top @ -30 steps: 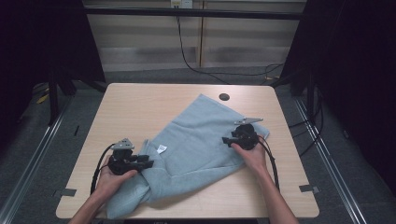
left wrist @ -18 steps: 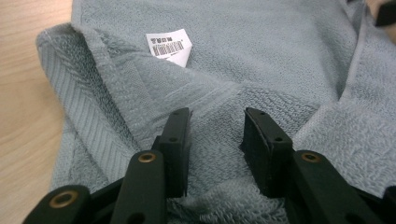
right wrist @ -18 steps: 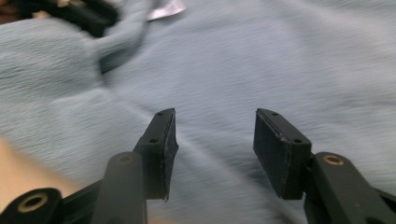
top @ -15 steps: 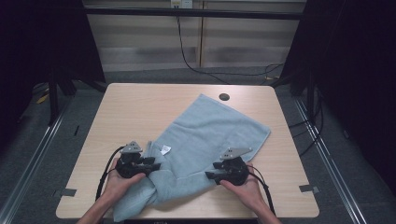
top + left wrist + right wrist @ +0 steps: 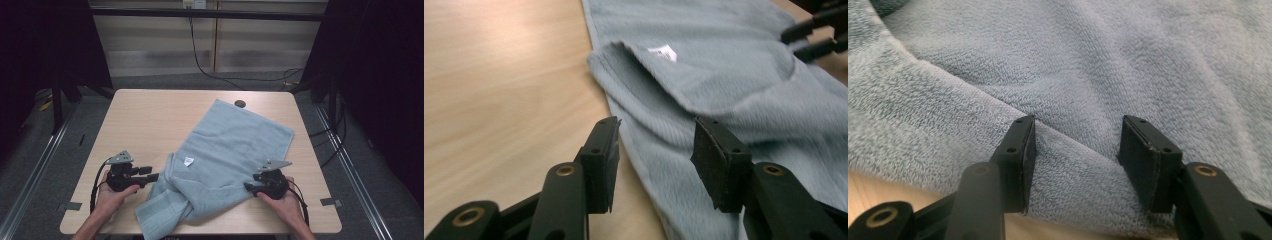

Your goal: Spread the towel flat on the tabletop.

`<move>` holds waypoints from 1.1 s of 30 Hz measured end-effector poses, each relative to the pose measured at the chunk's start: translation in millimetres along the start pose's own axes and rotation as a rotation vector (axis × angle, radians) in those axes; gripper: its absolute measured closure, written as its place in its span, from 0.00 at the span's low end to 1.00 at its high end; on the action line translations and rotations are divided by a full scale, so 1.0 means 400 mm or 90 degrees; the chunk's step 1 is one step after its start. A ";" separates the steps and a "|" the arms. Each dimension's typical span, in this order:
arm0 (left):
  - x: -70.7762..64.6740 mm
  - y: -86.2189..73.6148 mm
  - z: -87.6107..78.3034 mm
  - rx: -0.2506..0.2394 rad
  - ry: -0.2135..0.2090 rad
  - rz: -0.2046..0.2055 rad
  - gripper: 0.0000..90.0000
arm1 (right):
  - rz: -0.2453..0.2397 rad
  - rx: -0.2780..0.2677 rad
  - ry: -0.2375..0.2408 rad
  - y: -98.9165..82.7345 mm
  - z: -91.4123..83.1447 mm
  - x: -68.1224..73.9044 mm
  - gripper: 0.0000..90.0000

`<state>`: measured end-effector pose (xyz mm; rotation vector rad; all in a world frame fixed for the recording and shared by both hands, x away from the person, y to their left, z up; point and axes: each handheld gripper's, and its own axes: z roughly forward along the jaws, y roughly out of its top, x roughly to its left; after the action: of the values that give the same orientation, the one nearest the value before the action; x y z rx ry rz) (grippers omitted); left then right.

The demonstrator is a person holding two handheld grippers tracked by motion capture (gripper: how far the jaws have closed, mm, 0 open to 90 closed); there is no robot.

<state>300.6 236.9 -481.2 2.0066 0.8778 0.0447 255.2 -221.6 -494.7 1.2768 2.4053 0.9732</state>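
I see the towel point(image 5: 230, 155) lying rumpled on the table point(image 5: 150, 120), its long axis running diagonally from the near-left edge to the far-right corner. My left gripper point(image 5: 150, 176) has just been opening; its jaws straddle the towel's left edge without pressing. My right gripper point(image 5: 248, 187) gapes over a fold, gripping nothing.

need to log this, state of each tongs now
left tongs: open, just opened wider, astride light blue terry towel edge
right tongs: open over towel fold
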 end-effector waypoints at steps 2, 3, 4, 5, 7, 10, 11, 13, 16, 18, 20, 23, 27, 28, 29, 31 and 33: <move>-0.028 -0.013 -0.003 0.010 -0.021 0.015 0.60 | 0.006 0.001 -0.008 -0.002 -0.017 0.006 0.54; -0.039 -0.020 -0.007 0.016 -0.031 0.028 0.60 | 0.009 -0.011 -0.002 0.002 -0.026 0.012 0.54; -0.044 -0.025 -0.008 0.018 -0.050 0.032 0.60 | 0.016 -0.029 0.012 0.012 -0.034 0.022 0.54; -0.053 -0.033 -0.009 0.018 -0.067 0.030 0.60 | 0.009 -0.046 0.026 0.023 -0.037 0.029 0.55; -0.067 -0.046 -0.007 0.030 -0.083 0.033 0.59 | -0.009 -0.072 0.058 0.073 -0.035 0.065 0.55; -0.077 -0.052 0.004 0.043 -0.091 0.038 0.55 | -0.035 -0.095 0.117 0.152 0.001 0.128 0.56; -0.078 -0.053 0.009 0.044 -0.097 0.035 0.52 | -0.045 -0.098 0.134 0.177 0.017 0.153 0.56; -0.083 -0.054 0.020 0.060 -0.101 0.044 0.49 | -0.068 -0.087 0.174 0.220 0.055 0.203 0.54; -0.097 -0.056 0.031 0.080 -0.109 0.066 0.49 | -0.094 -0.077 0.225 0.267 0.114 0.267 0.51; -0.102 -0.057 0.034 0.090 -0.107 0.080 0.56 | -0.101 -0.064 0.246 0.288 0.155 0.296 0.50; -0.106 -0.057 0.036 0.097 -0.107 0.096 0.67 | -0.104 -0.045 0.258 0.300 0.195 0.313 0.50; -0.112 -0.061 0.042 0.112 -0.114 0.120 0.88 | -0.101 -0.024 0.279 0.299 0.230 0.327 0.66; -0.105 -0.058 0.038 0.110 -0.112 0.117 0.99 | -0.117 -0.051 0.242 0.275 0.203 0.324 0.94; -0.104 -0.057 0.034 0.104 -0.114 0.109 0.99 | -0.117 -0.066 0.224 0.269 0.175 0.311 0.95; -0.102 -0.055 0.031 0.094 -0.114 0.105 0.99 | -0.115 -0.080 0.207 0.264 0.148 0.296 0.95; -0.102 -0.052 0.026 0.092 -0.109 0.103 0.99 | -0.096 -0.104 0.185 0.248 0.088 0.258 0.95; -0.100 -0.050 0.025 0.091 -0.100 0.104 1.00 | -0.084 -0.122 0.158 0.220 0.025 0.216 0.95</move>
<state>262.9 212.1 -490.4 2.1780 0.6324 -0.0847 266.2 -113.0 -436.6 0.9683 2.4619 1.3538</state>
